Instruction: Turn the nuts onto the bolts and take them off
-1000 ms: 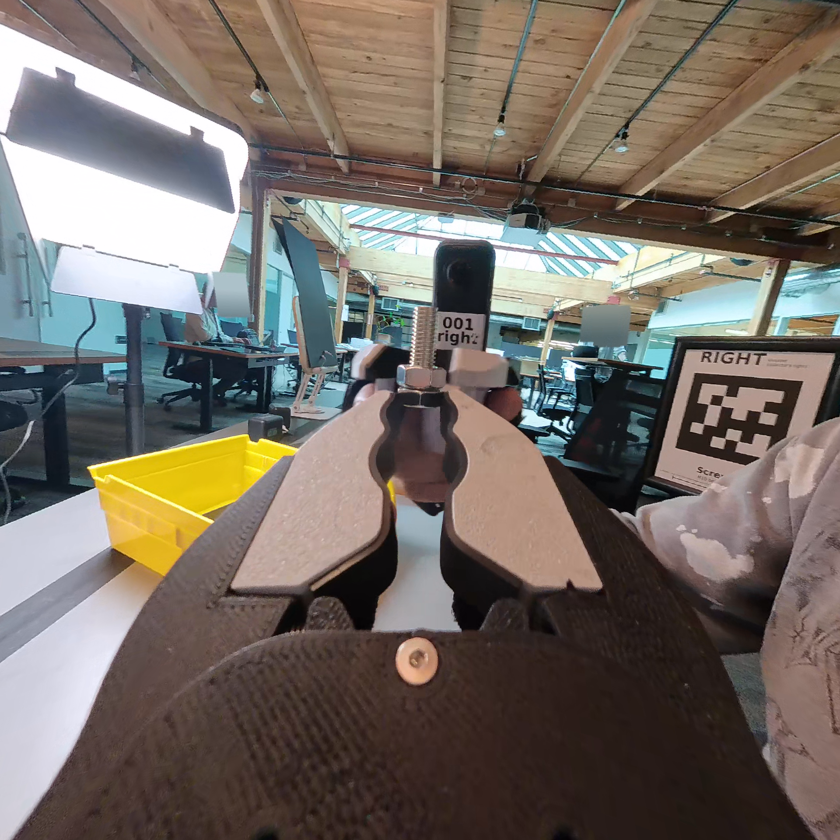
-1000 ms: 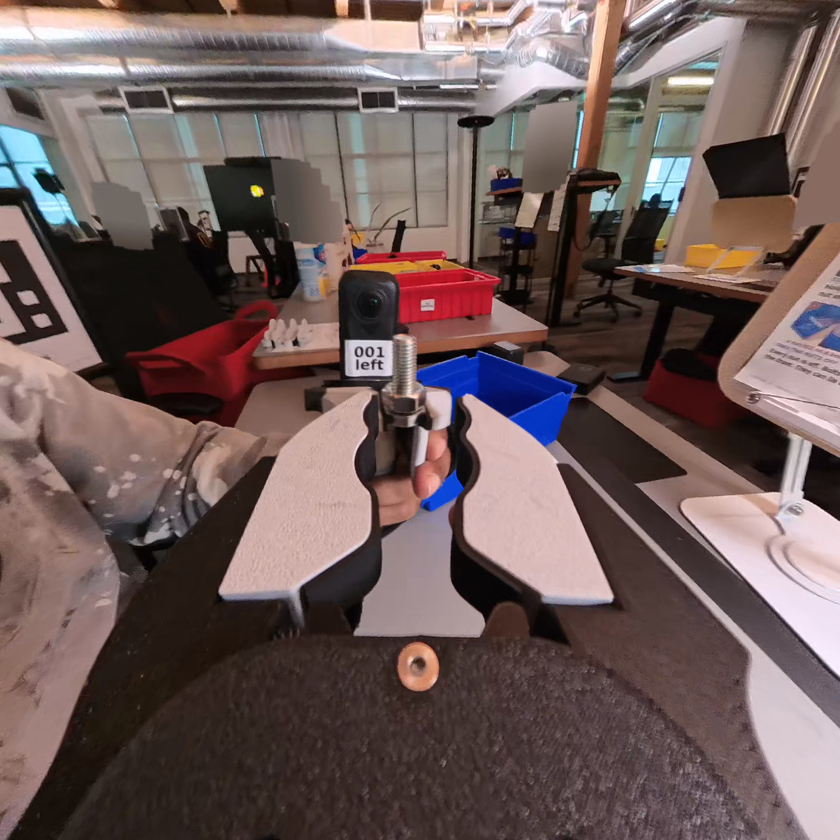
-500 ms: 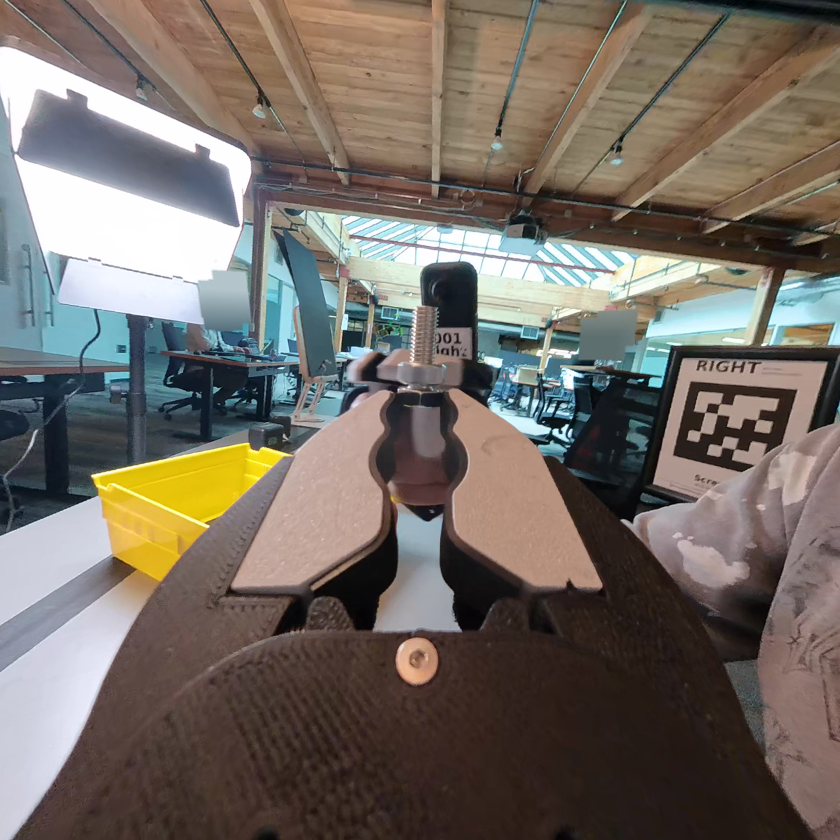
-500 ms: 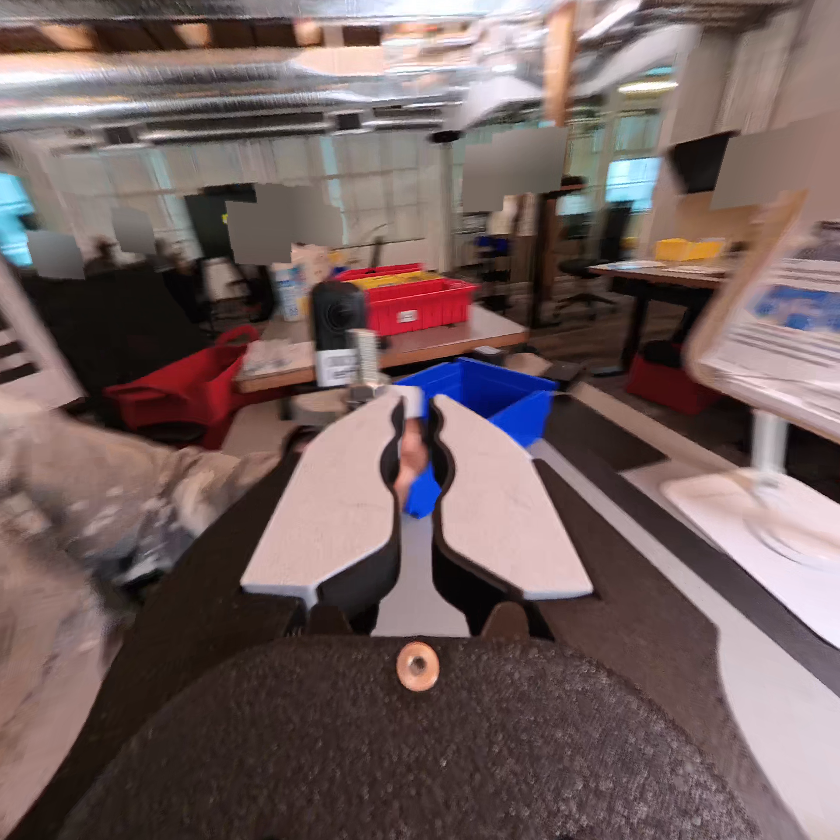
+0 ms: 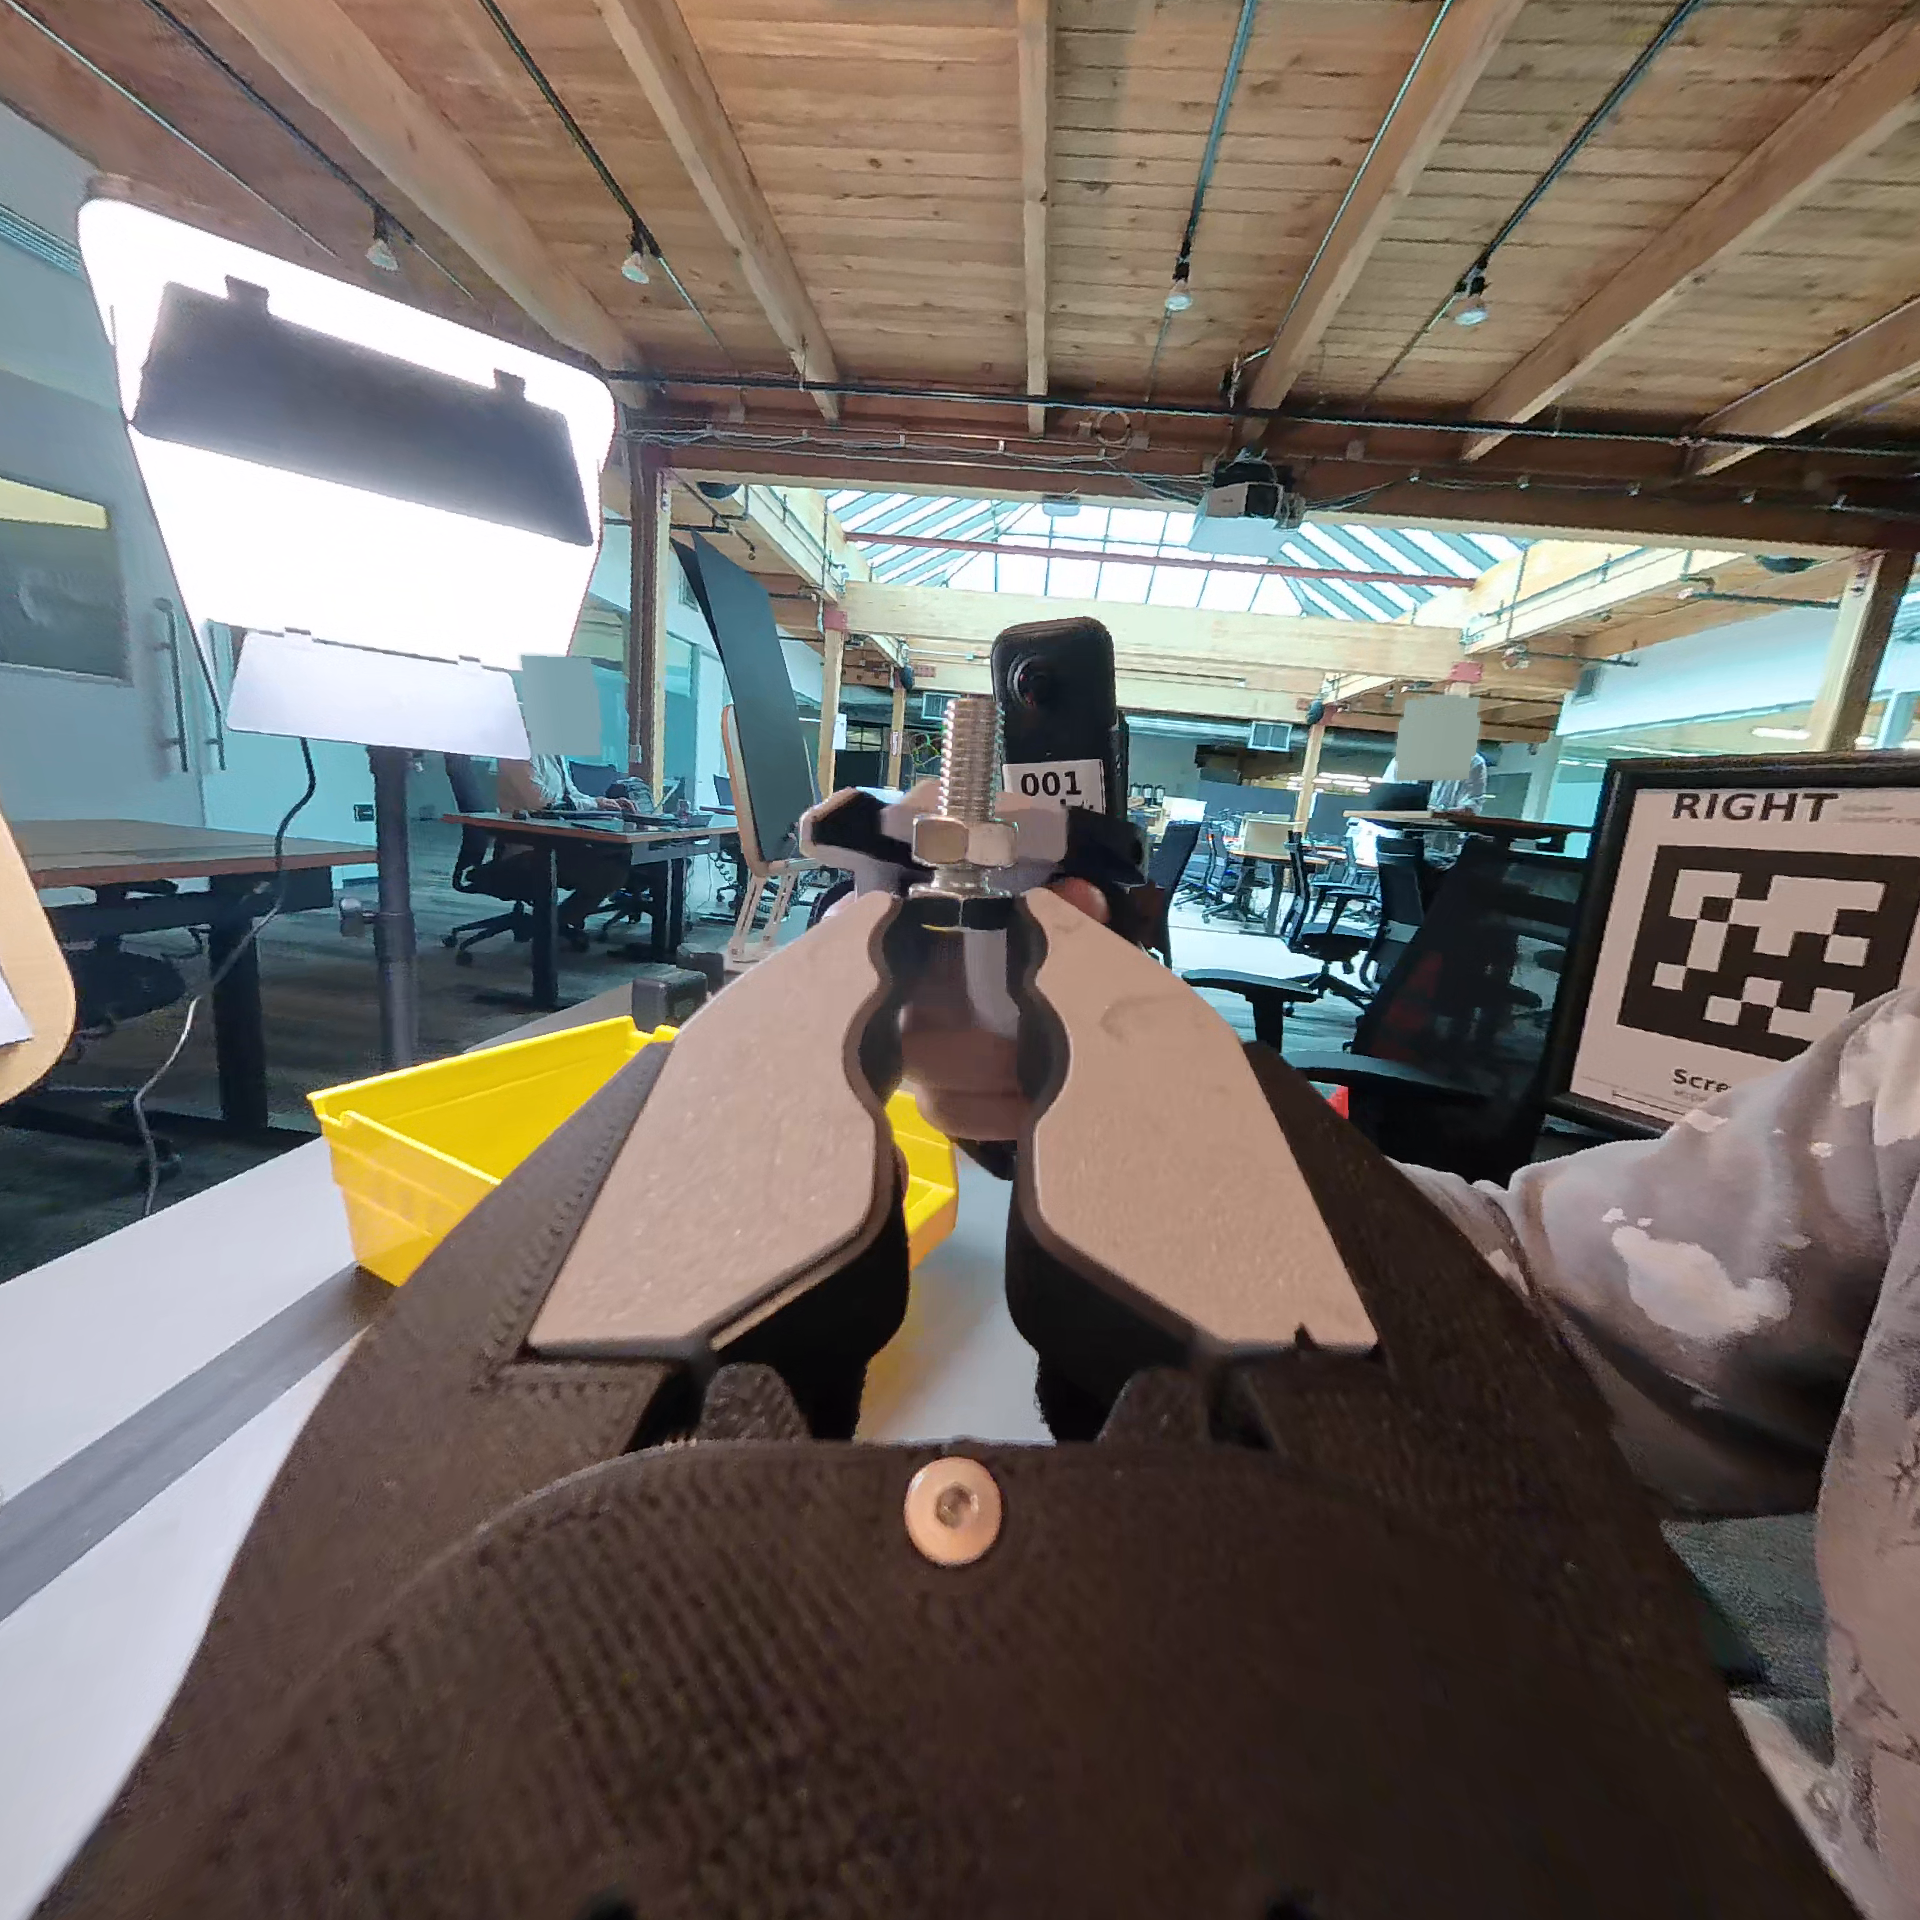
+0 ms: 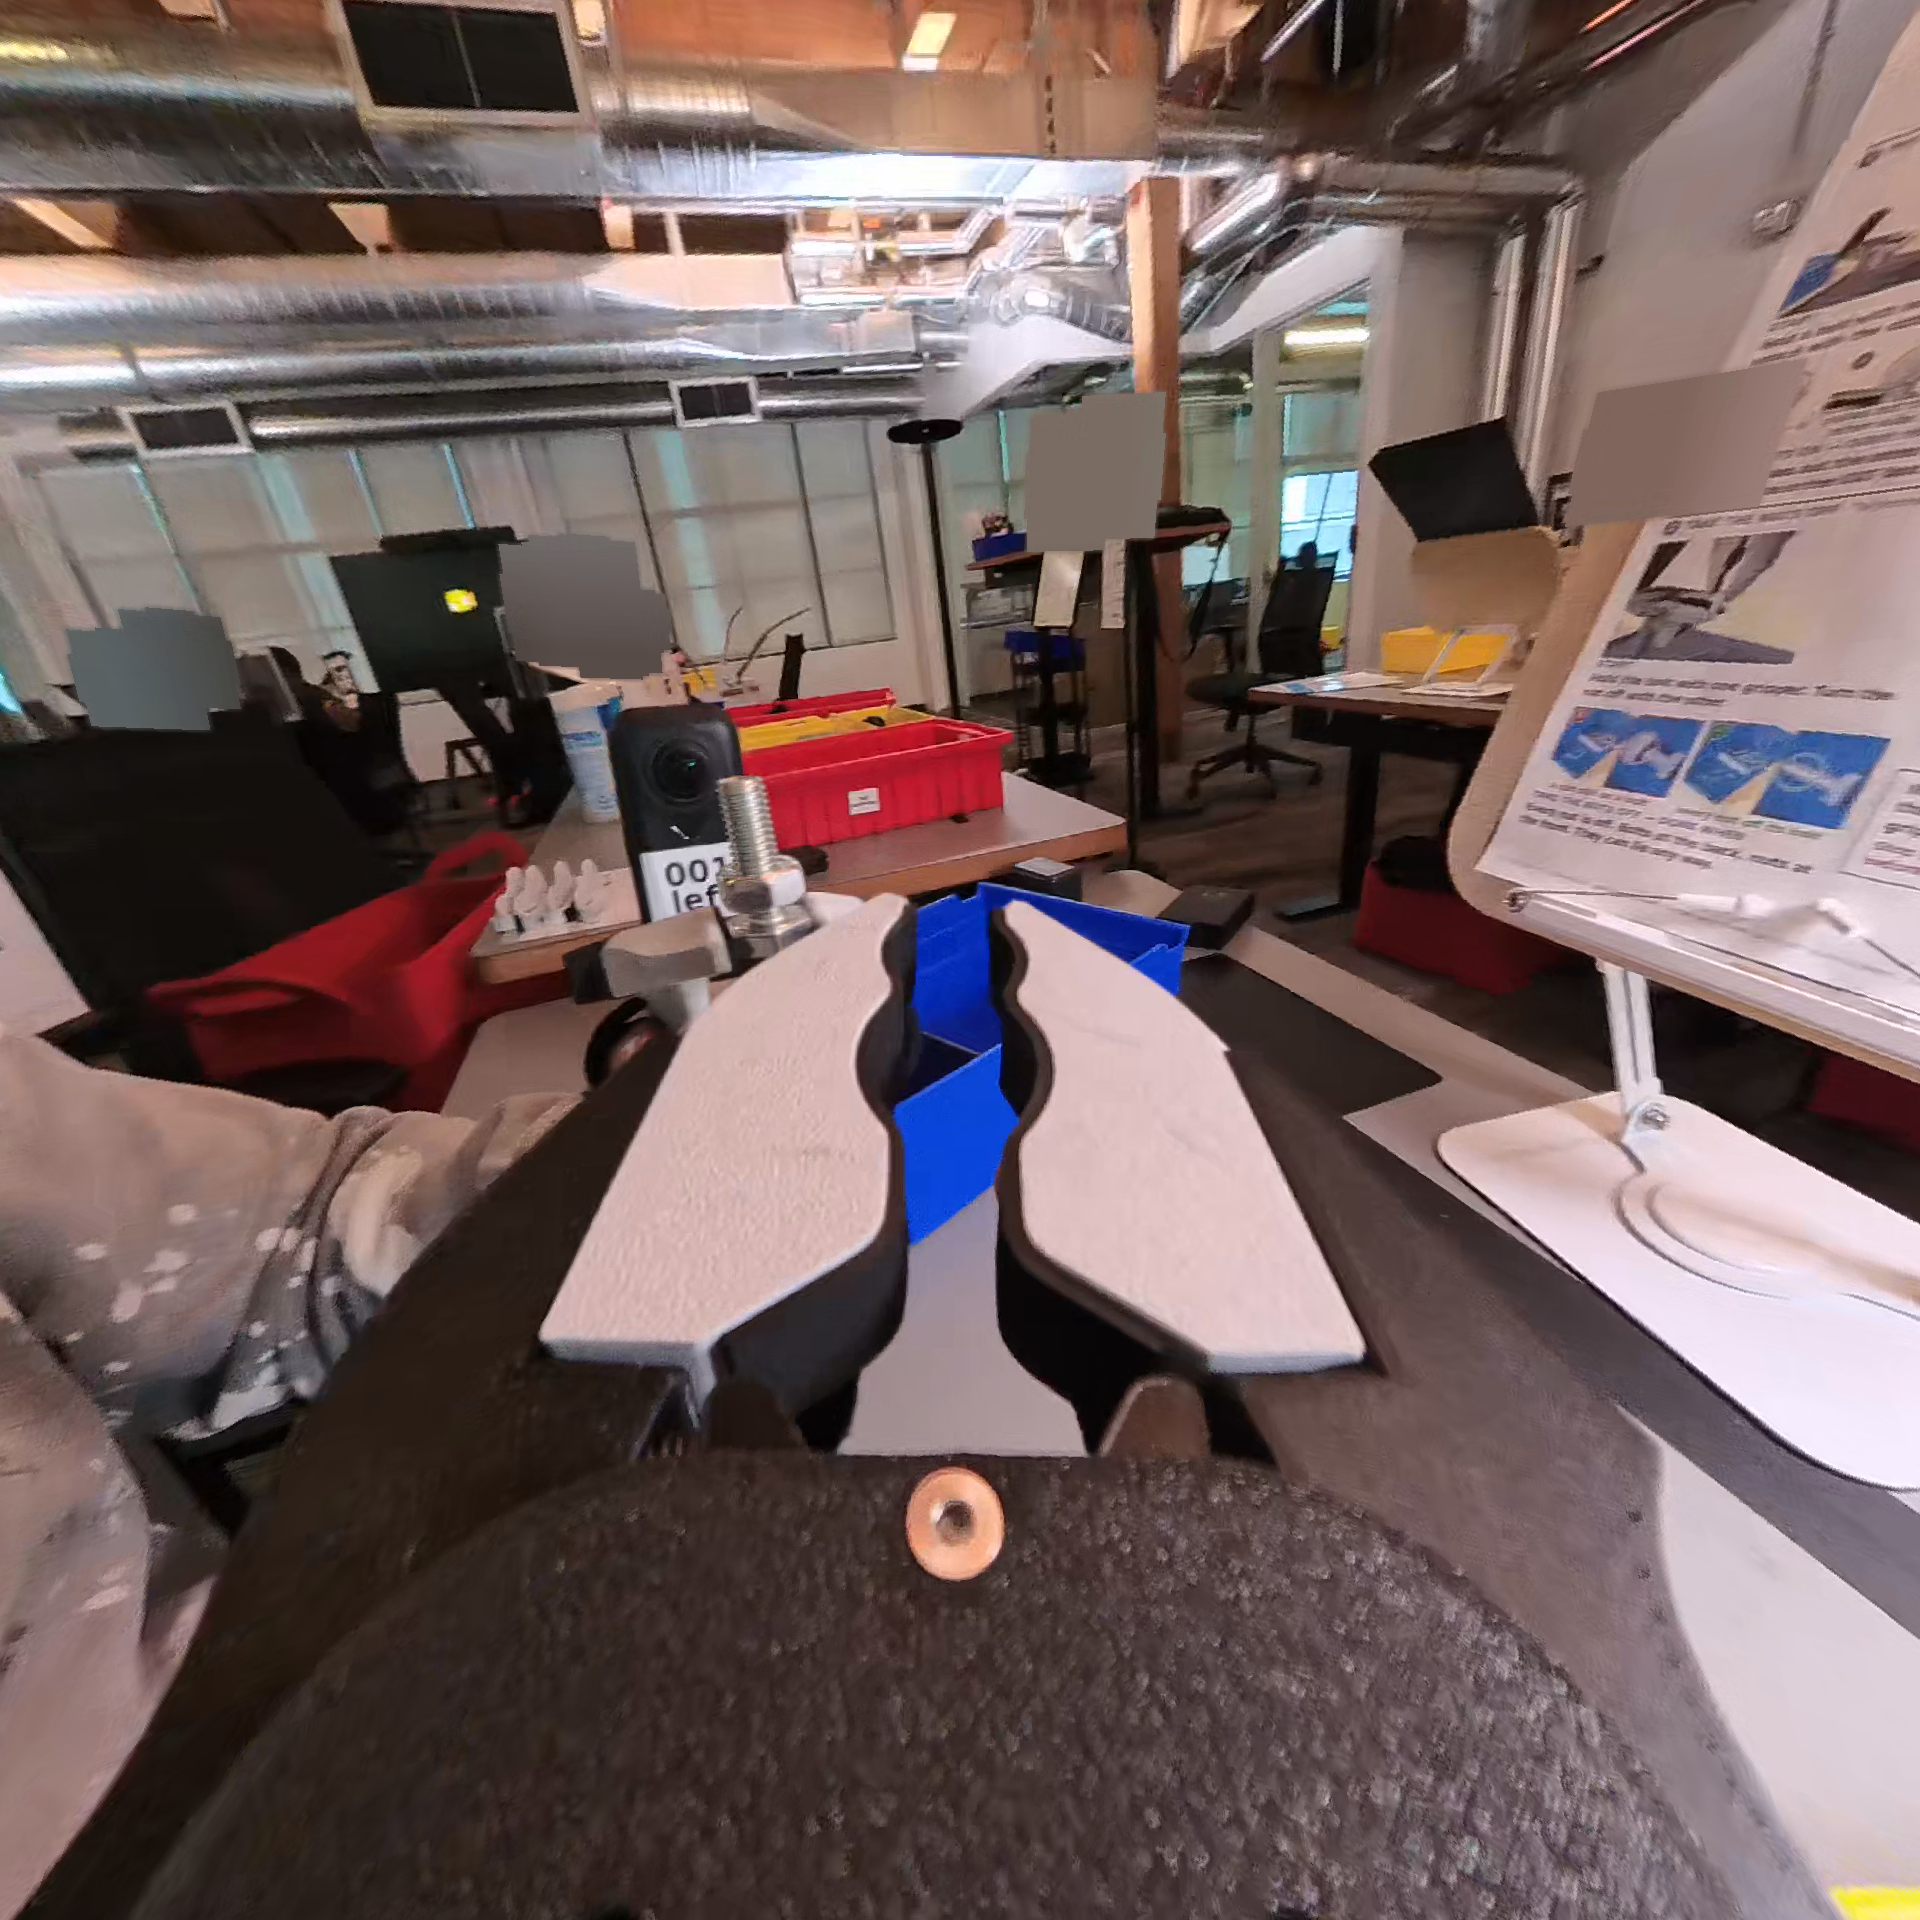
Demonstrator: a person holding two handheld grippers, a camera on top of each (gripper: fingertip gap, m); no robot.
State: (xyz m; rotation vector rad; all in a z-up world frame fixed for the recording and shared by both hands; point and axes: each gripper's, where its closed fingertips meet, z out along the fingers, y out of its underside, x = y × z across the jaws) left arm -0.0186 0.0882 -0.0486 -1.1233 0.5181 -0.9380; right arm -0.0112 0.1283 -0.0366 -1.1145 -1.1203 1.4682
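Clamping the lower end of the bolt (image 5: 966, 769) between its tips, the left gripper (image 5: 961, 914) holds it upright, with the threaded shank rising straight above the jaws and 1 nut (image 5: 961, 844) seated on the thread just over the fingertips; what looks like a washer or the bolt head sits right under the nut, though the left wrist view is too crowded there to be sure. Just behind the nut in that view, grey fingers of the right gripper (image 6: 951, 940) flank it on both sides. From the right wrist view the relation reads differently: those jaws stand a little apart with nothing between them, and through the gap only the blue bin (image 6: 951, 1101) shows. The bolt (image 6: 750, 831) and nut (image 6: 764, 888) lie off the left side of the right gripper's tips, just beside its left finger, not inside the gap. So the bolt's long axis is vertical and crosses the line of both sets of fingers, and the nut sits to the left of the right jaws at about tip height. My judgement is that the coming move turns on sliding the right gripper leftward until the nut's flats lie between its pads. The left gripper is already on the bolt and serves as the anchor. Farther out, a yellow bin (image 5: 436, 1132) rests on the table (image 5: 125, 1382) to the left.
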